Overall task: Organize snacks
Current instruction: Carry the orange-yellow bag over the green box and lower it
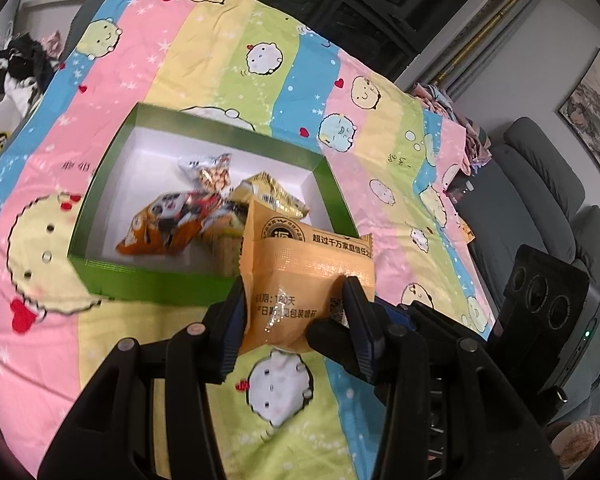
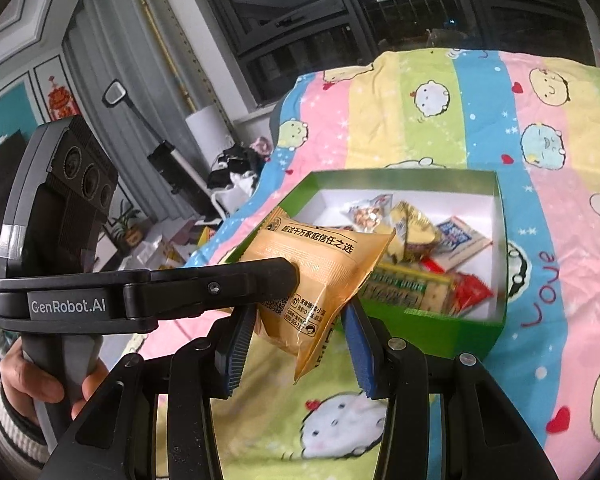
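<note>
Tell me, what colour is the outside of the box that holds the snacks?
Green outside, white inside. The box shows best in the left wrist view.

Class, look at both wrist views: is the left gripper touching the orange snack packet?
Touching. The left wrist view shows the left gripper closed on the orange snack packet, both pads pressing its sides.

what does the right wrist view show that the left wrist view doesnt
Only the right wrist view: the person's hand on the left gripper's grip, a red packet and a blue-printed sachet inside the green box, and "Love" lettering on the sheet.

Only the left wrist view: a grey sofa, a framed painting, and an orange cartoon snack bag in the box.

Both: the striped cartoon sheet, the box, and the orange pastry packet gripped from both sides.
</note>
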Motion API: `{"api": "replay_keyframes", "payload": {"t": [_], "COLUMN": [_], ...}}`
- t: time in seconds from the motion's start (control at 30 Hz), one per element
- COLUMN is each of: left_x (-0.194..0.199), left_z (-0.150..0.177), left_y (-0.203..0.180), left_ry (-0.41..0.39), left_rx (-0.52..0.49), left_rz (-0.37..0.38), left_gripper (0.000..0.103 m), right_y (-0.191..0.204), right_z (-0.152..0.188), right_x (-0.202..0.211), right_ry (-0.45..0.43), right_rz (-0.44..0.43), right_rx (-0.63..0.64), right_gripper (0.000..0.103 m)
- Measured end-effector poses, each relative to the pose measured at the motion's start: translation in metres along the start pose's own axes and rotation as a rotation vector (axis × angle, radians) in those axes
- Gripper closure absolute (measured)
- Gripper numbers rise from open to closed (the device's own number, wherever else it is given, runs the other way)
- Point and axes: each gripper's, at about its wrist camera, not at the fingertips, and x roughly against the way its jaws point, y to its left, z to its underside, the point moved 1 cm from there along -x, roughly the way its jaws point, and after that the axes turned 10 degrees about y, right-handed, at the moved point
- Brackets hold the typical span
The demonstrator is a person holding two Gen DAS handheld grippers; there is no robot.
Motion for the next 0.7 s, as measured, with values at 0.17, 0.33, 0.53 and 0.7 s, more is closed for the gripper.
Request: {"api": "replay_keyframes", "payload": {"t": [0.17, 0.33, 0.53, 0.7], "left_x": [-0.010, -0.022, -0.039, -0.051], "left_z": [-0.018, -0.037, -0.056, -0.066], "left_y": [0.003, 0.004, 0.010, 0.017], "left_ry": [0.007, 0.016, 0.041, 0.060], "left_rx": [-0.001, -0.010, 0.007, 0.024], "left_rz": [0.008, 0.009, 0.024, 0.024], "left_gripper": [0.056, 0.056, 0.056, 0.056], "right_y": [-0.010, -0.022, -0.037, -0.049], "right_z": [-0.012, -0.025, -0.037, -0.044], "right_x": [-0.006, -0.013, -0.022, -0.032], "right_ry": [-0.005, -0.011, -0.001, 0.017], "right_rz": [0.011, 0.026, 0.040, 0.038], "right_rx": [0.000, -0.006, -0.018, -0.035], "right_gripper": [0.057, 0.057, 0.057, 0.057]}}
